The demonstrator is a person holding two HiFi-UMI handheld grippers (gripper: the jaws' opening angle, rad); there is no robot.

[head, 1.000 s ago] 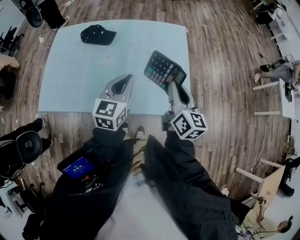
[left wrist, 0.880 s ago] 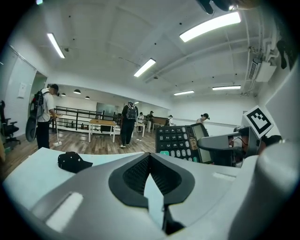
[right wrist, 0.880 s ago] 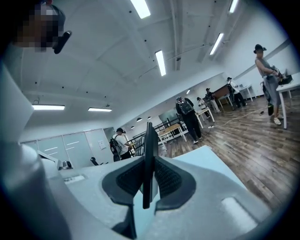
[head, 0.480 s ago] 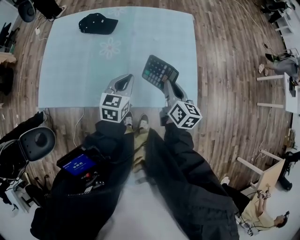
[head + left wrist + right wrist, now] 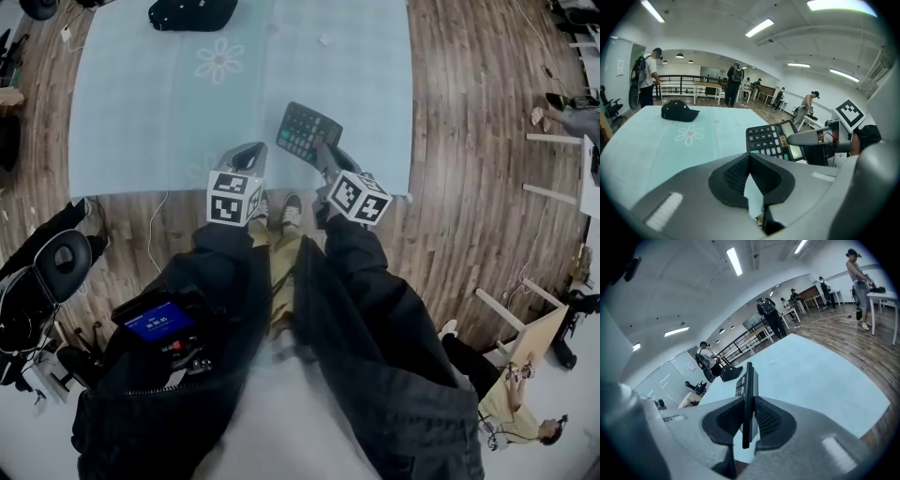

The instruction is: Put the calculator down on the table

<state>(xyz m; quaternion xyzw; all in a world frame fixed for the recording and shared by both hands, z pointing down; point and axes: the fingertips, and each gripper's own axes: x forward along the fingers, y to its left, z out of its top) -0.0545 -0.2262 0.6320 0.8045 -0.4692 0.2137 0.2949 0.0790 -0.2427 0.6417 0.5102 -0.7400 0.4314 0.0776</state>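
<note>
My right gripper [image 5: 324,153] pinches the black rectangular plastic calculator [image 5: 306,129] by its near edge; its length projects forward over the pale-blue table [image 5: 141,112].

Black jacket sleeves [image 5: 366,309] and khaki trousers [image 5: 281,281] clothe the person, whose grey left gripper [image 5: 246,157] and right gripper [image 5: 326,155] each carry a white cube [image 5: 234,197] with black square markers; a blue-screened device [image 5: 157,322] sits on the jacket.

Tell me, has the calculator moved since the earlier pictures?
Yes. The calculator, in the right hand-held gripper, has shifted away from the flower print toward the table's near edge.
</note>
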